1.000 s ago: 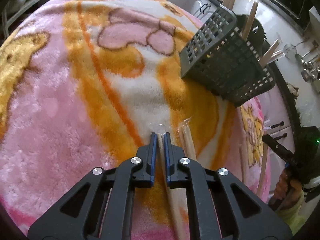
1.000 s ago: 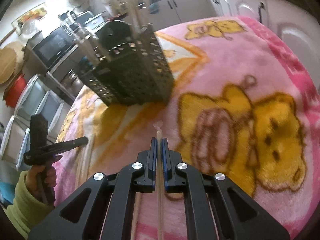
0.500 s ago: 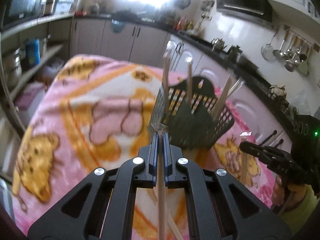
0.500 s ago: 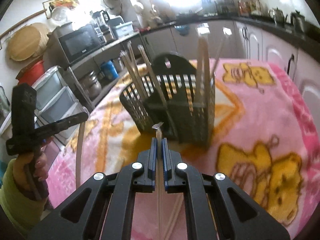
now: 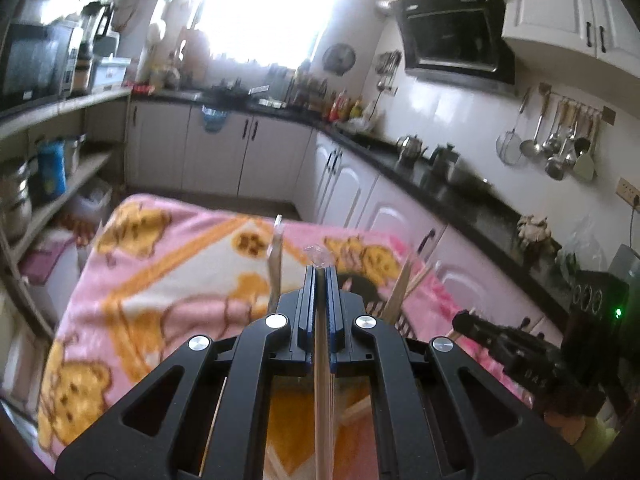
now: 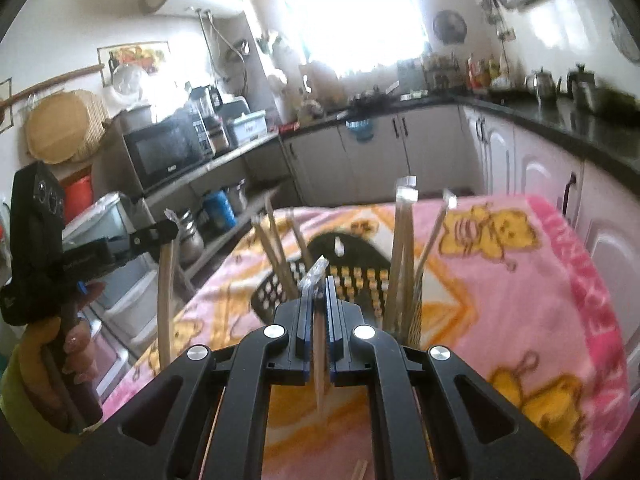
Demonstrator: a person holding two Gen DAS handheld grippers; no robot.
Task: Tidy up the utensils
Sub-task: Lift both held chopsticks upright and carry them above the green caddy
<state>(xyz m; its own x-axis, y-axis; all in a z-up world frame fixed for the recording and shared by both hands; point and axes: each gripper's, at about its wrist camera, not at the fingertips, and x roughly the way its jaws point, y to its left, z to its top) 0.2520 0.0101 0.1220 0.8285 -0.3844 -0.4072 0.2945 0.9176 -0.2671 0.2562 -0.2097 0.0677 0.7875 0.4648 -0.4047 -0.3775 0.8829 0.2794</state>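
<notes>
Left gripper (image 5: 319, 276): fingers pinching wrapped chopsticks (image 5: 322, 392), bottom centre. Right gripper (image 6: 319, 286): fingers pinching a second pair (image 6: 319, 364). Basket (image 6: 352, 280), holding upright chopsticks, frame centre on the blanket (image 6: 520, 300); shown clearly in right view only, mostly hidden in left view.

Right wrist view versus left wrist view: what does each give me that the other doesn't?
Only the right wrist view shows the black utensil basket clearly, with wrapped chopsticks standing in it, plus the microwave.

Only the left wrist view shows the range hood and the hanging ladles.

Both show the pink bear blanket, and each gripper, left gripper and right gripper, shut on a wrapped chopstick pair.
</notes>
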